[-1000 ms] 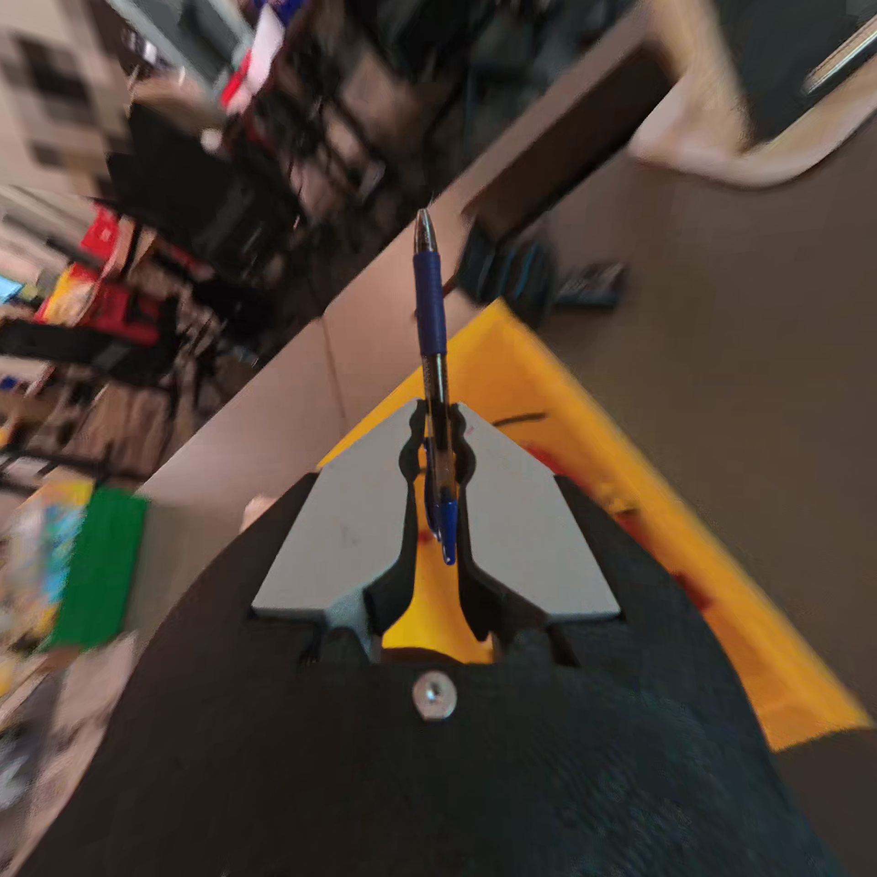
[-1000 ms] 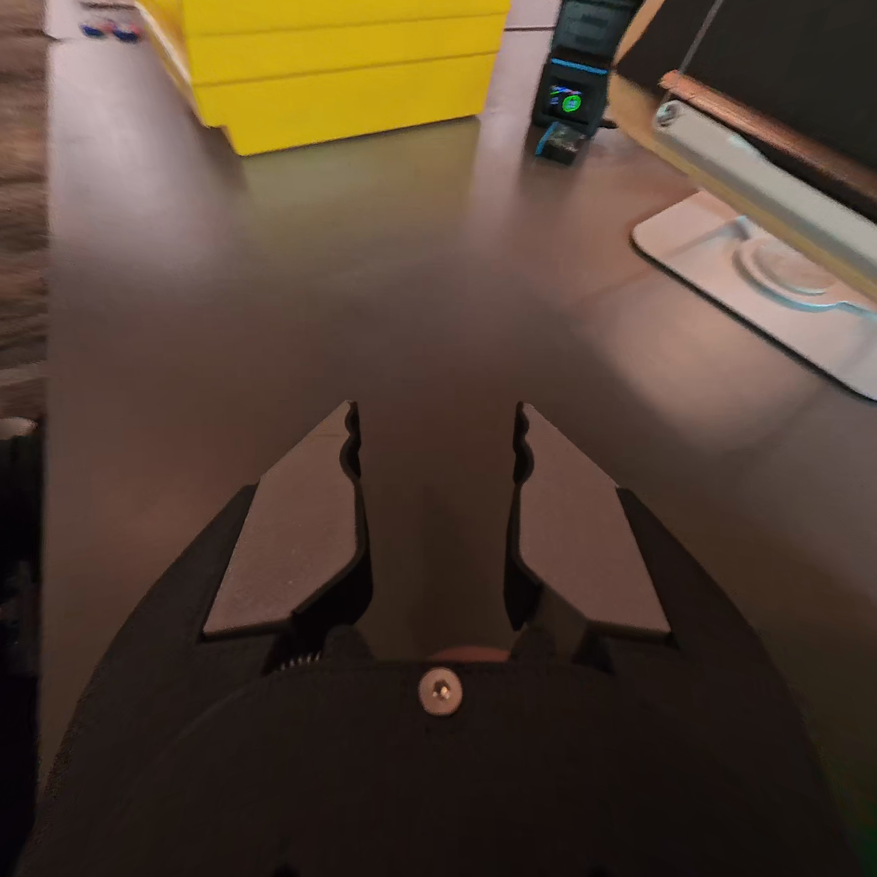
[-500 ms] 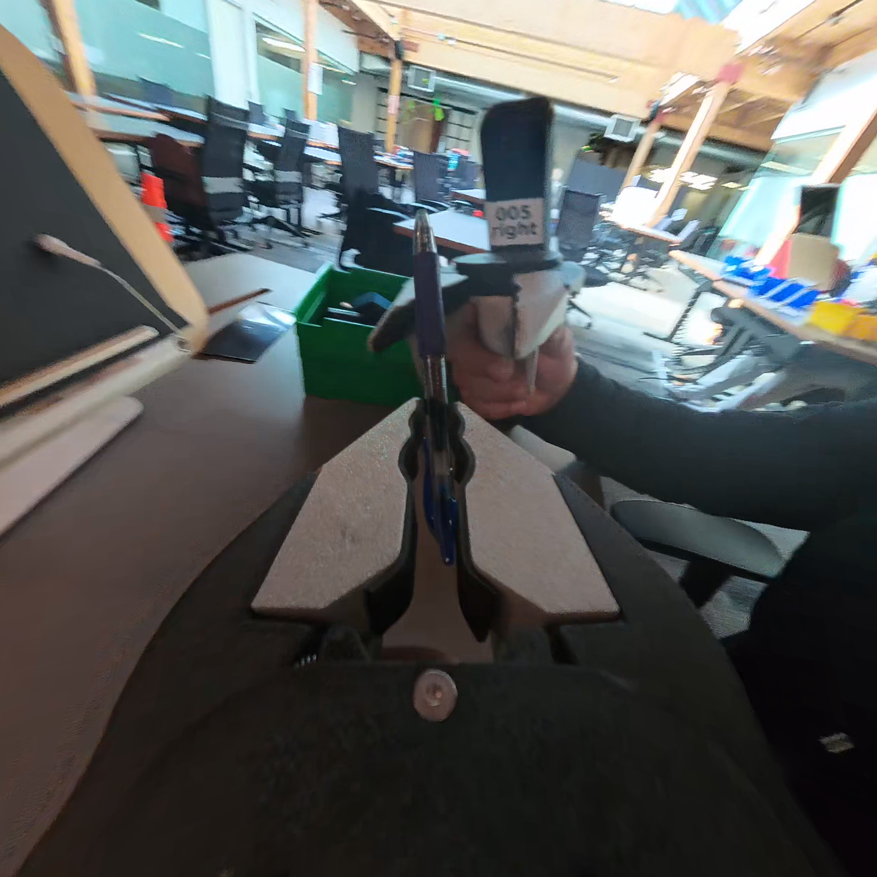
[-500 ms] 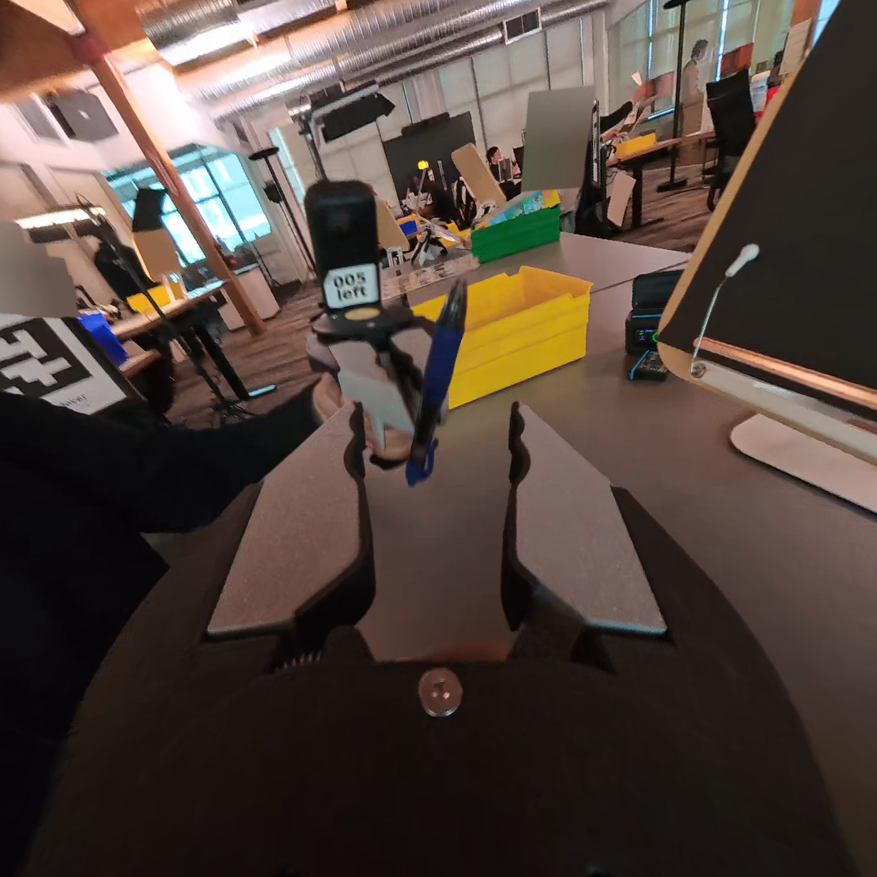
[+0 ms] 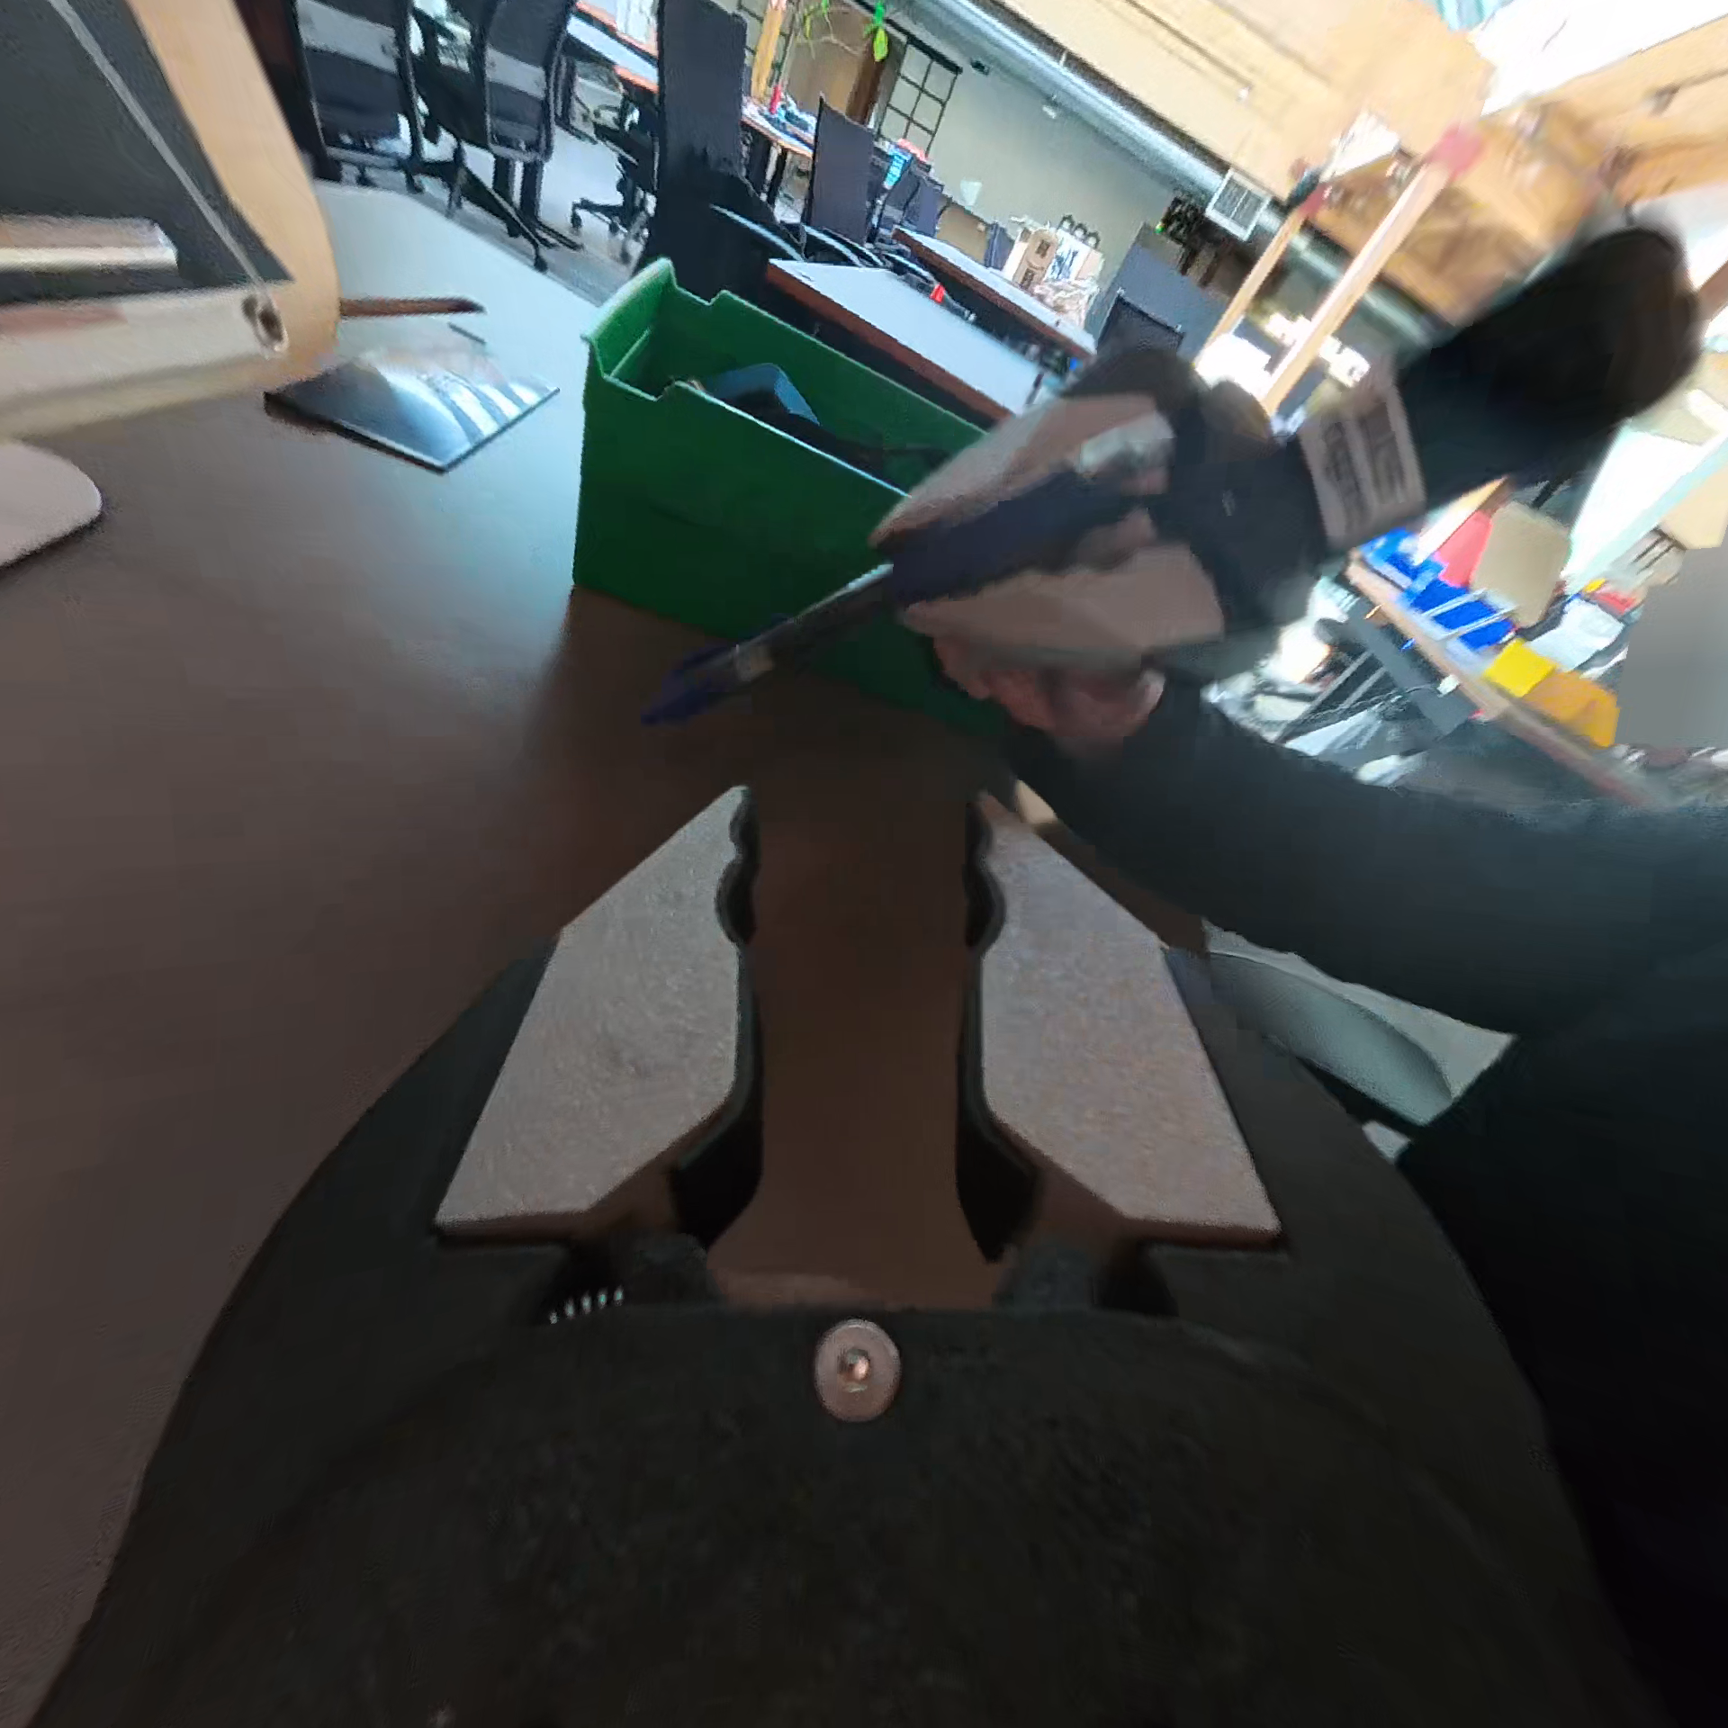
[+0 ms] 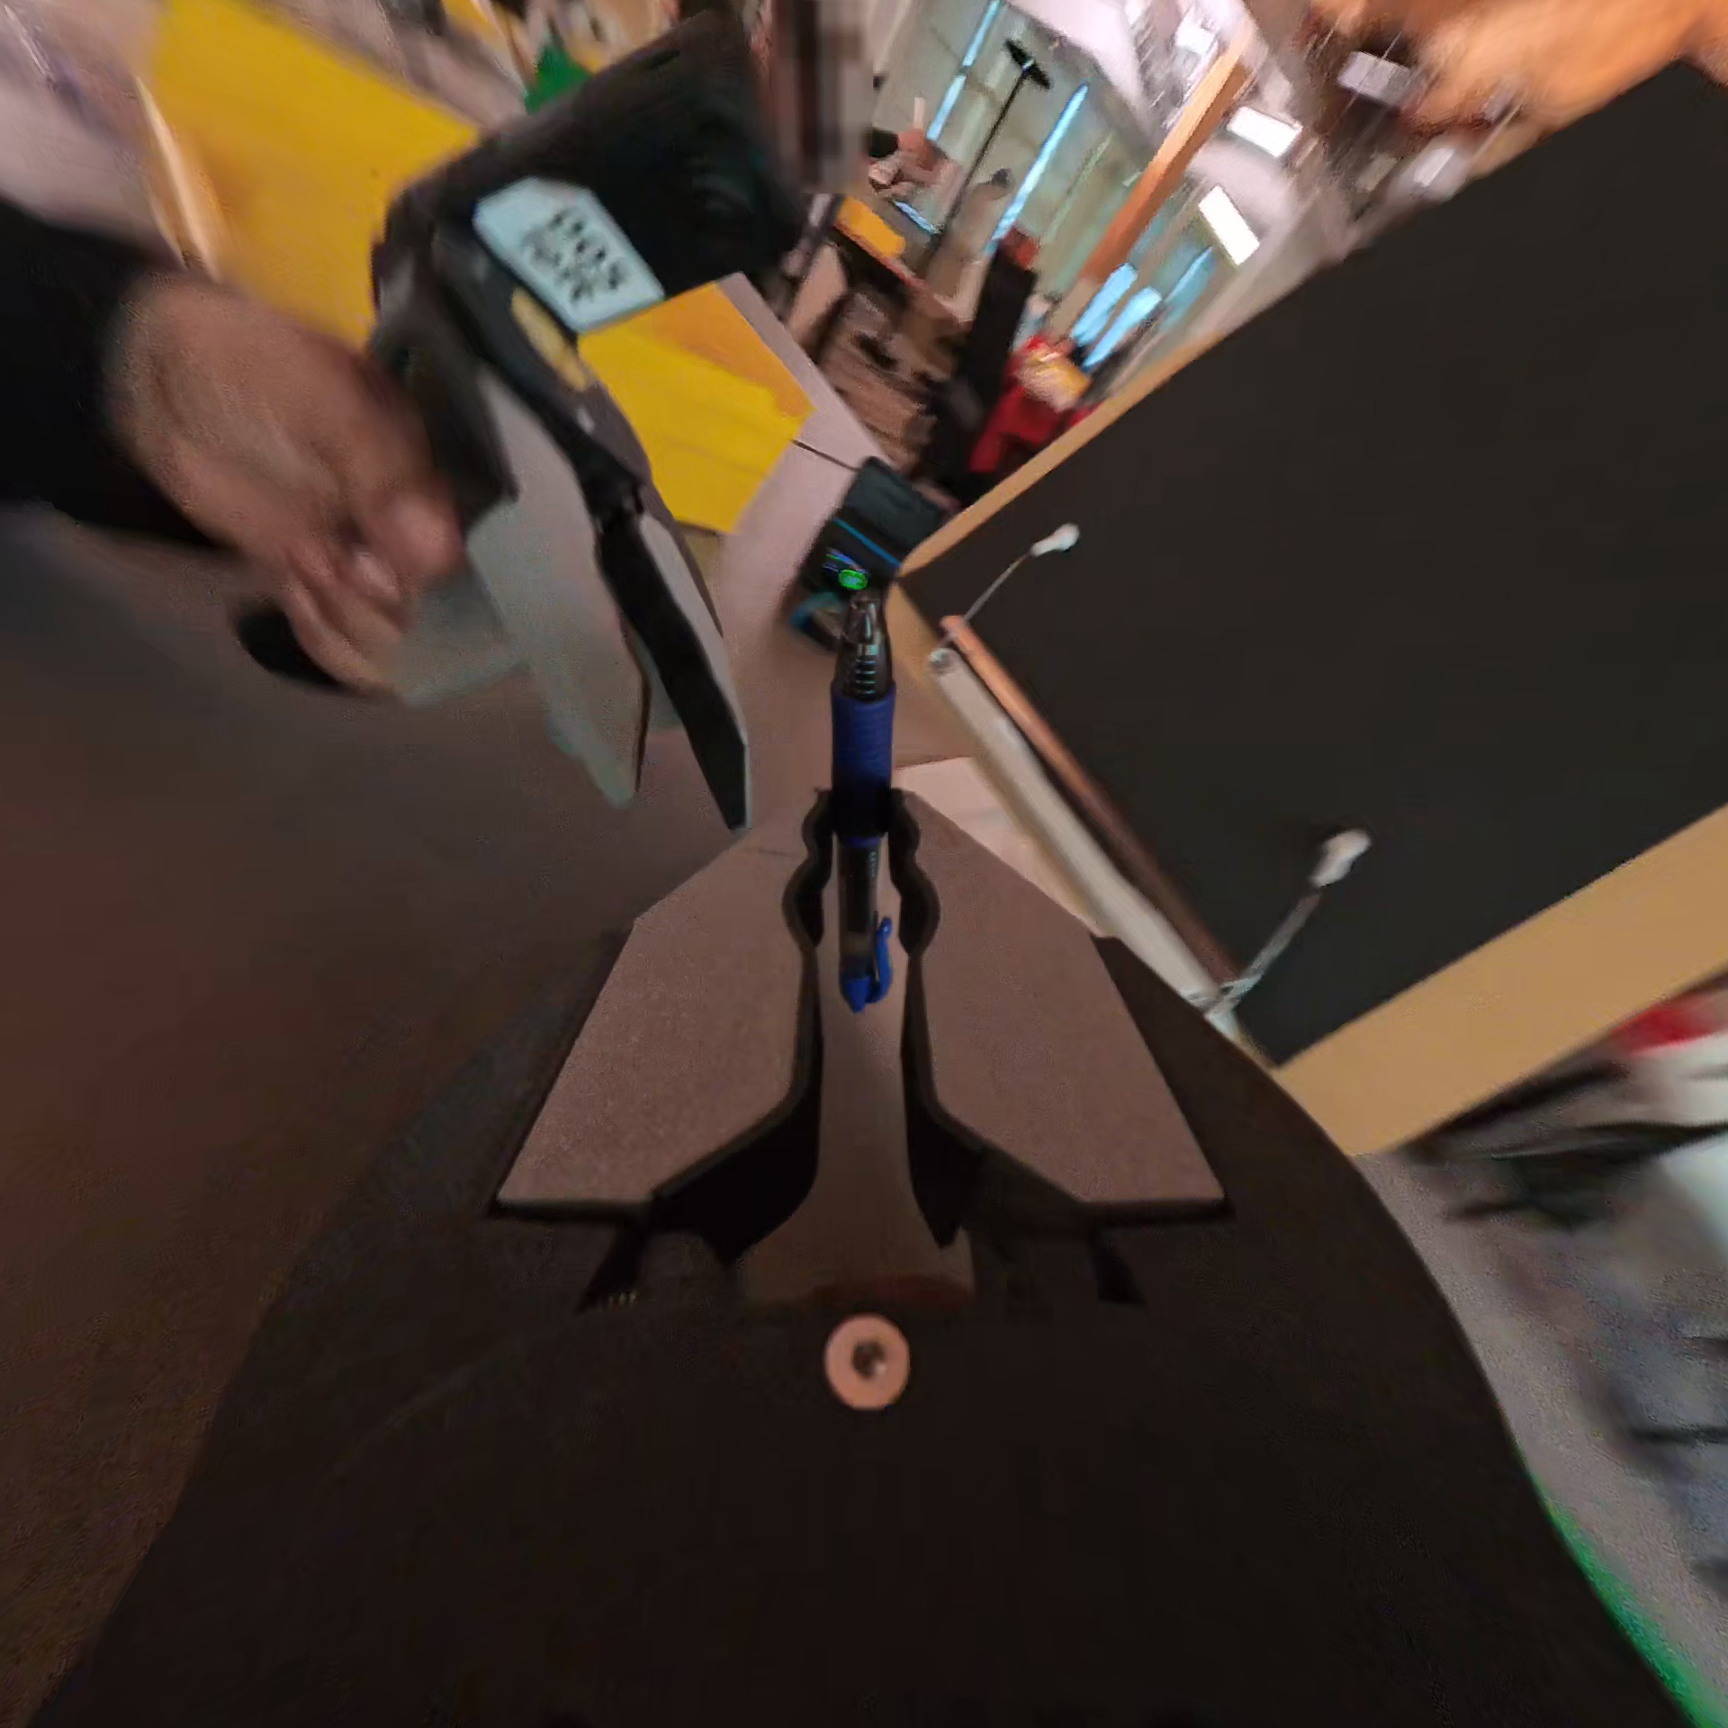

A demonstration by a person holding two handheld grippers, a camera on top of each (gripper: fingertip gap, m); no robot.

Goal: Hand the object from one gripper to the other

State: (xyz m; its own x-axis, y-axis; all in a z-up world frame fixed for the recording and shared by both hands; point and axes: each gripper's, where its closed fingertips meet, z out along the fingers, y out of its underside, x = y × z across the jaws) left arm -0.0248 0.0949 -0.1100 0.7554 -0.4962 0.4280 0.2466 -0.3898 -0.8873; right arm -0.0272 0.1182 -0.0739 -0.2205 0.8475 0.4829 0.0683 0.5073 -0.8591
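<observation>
Since a moment ago your left tongs (image 5: 858, 842) let go: left view shows them wide and empty over the bench (image 5: 280, 748). Right view: right tongs (image 6: 860, 813) grip the pen (image 6: 862, 748); handover looks complete.

We see daylight pouring from the windows (image 5: 1590, 84) far behind the green bin (image 5: 748, 505), blown out to white glare. Nearer than the bin, the brown table (image 5: 280, 748) lies dim, with a soft sheen. The right gripper (image 5: 898, 580) beside the bin is smeared by motion. In the right wrist view only the pen (image 6: 862, 813) is sharp; around it everything streaks, worst at the bent edges.
</observation>
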